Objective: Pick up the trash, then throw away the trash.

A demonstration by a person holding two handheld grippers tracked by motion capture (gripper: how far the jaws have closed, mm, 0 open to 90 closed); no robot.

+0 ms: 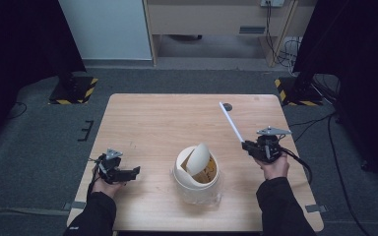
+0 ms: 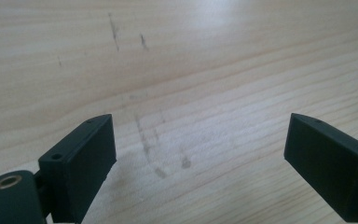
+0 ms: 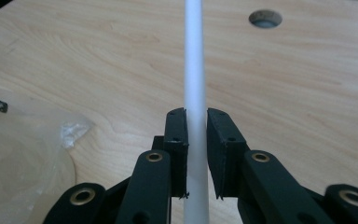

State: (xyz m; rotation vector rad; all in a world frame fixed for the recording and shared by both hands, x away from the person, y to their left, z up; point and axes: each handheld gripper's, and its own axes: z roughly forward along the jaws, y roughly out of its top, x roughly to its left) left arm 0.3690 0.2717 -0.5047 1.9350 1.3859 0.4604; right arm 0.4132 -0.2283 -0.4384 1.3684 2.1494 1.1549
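right gripper (image 1: 248, 145) clamped on white tube (image 1: 231, 123) | tube sits right of the bin (image 1: 196, 174), long axis angling up and away | left gripper (image 1: 134, 171) wide open, empty; right one's nearer

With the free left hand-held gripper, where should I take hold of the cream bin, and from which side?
Probably the bin wall, approached level from its left, where the left hand-held gripper waits open. The body is round and upright; the swing lid stands tilted in the opening, so avoid the top. The wall may be too wide for the jaws.
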